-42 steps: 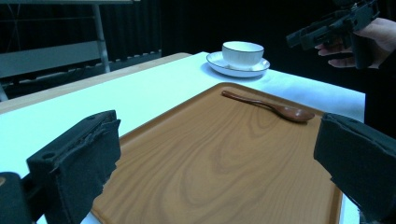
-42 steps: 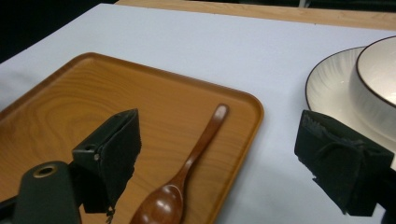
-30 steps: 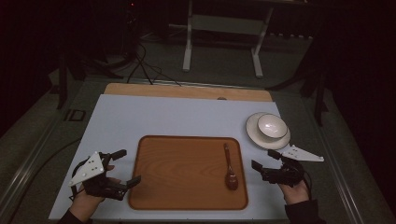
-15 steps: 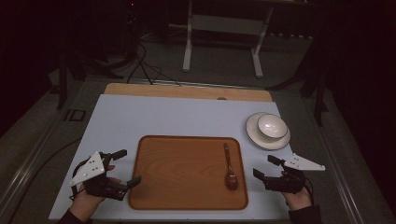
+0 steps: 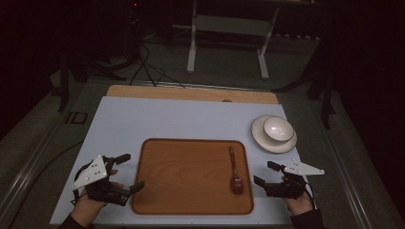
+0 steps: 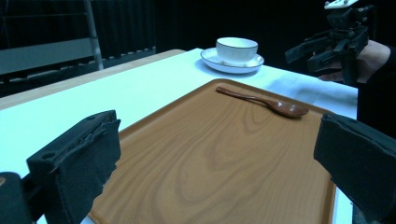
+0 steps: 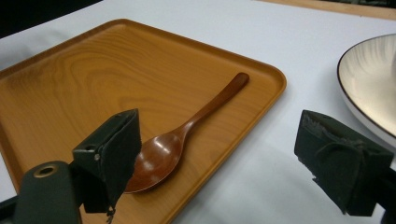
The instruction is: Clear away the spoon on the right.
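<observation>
Both my grippers, left [image 5: 129, 171] and right [image 5: 267, 173], gape empty beside the unlabelled wooden spoon [image 5: 234, 171] on its tray [image 5: 191, 167].

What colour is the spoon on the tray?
Dark reddish-brown, glossy wood; the spoon shows best in the right gripper view.

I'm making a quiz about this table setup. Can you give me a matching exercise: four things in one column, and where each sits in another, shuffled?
Things:
1. wooden spoon
2. bowl
3. left gripper
4. right gripper

Places:
A. on the white plate
B. off the tray's left edge, jaws open
C. on the right part of the tray
D. off the tray's right edge, jaws open

Pairs: 1-C, 2-A, 3-B, 4-D
</observation>
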Tool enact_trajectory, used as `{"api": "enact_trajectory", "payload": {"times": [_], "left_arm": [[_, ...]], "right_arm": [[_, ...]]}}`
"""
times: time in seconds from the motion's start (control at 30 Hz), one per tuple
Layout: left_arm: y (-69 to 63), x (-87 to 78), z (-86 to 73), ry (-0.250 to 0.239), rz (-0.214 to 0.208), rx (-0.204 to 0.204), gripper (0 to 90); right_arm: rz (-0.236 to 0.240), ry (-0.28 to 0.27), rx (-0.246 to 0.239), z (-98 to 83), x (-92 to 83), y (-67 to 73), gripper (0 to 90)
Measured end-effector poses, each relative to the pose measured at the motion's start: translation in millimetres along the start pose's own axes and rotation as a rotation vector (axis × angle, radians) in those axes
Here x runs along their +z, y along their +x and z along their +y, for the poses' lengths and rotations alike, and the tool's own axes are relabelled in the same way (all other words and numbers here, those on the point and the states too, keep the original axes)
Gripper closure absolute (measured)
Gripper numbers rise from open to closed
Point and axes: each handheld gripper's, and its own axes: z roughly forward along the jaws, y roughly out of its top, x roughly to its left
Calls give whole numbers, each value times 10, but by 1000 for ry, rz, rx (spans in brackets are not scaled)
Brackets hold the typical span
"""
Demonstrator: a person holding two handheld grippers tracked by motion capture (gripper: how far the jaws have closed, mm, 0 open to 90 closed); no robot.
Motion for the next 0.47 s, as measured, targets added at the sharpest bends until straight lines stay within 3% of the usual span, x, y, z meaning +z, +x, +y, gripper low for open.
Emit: {"api": "enact_trajectory", "payload": {"times": [0.47], "left_arm": [[-5,5,-2,2,-3,-1,16]], "right_arm": [[-20,23,2,-11,37,-4,145]]}}
